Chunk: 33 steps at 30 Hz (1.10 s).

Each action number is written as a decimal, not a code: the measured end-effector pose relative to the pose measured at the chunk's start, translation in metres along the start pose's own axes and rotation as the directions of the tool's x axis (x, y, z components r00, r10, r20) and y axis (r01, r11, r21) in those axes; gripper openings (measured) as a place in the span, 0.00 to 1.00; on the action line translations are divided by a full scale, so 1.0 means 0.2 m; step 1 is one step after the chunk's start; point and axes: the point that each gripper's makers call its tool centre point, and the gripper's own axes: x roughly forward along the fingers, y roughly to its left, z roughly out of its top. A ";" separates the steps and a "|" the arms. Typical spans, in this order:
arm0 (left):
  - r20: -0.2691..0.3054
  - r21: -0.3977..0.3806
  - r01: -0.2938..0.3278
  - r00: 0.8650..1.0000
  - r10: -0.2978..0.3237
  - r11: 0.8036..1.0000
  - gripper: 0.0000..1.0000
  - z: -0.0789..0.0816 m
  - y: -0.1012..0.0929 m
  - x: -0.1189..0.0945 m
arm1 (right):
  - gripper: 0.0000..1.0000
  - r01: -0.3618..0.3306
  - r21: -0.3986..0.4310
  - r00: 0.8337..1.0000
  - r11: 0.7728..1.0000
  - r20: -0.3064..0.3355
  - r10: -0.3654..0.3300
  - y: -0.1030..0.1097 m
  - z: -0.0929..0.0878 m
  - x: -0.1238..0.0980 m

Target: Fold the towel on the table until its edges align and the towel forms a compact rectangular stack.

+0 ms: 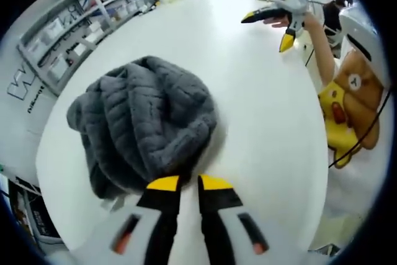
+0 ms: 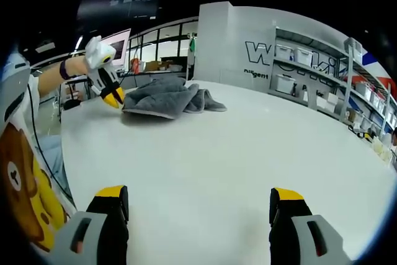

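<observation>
1. Left gripper view looks along the left gripper (image 1: pixel 189 183), whose yellow-tipped jaws stand close together with only a thin gap between them, right at the near edge of the grey towel (image 1: pixel 146 122).
2. Whether a fold of cloth is pinched between those tips cannot be told from here.
3. The towel lies bunched in a rumpled heap on the white table (image 1: pixel 260 110), not flat and not squared.
4. In the same view the right gripper (image 1: pixel 270 26) shows far off across the table, held in a person's hand (image 1: pixel 280 22), well apart from the towel, its jaws spread.
5. Right gripper view confirms it: its own jaws stand wide apart over bare table (image 2: pixel 236 153), holding nothing.
6. Beyond them the towel (image 2: pixel 170 98) sits near the far side, with the left gripper (image 2: pixel 113 97) touching its edge.
7. Shelving (image 2: pixel 322 76) with boxes stands behind the table.
</observation>
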 end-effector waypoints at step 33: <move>0.327 -0.260 -0.115 0.924 0.199 0.959 0.20 0.08 -0.02 -0.23 | 0.99 -0.004 0.001 1.000 1.000 -0.005 0.004 0.01 -0.01 0.00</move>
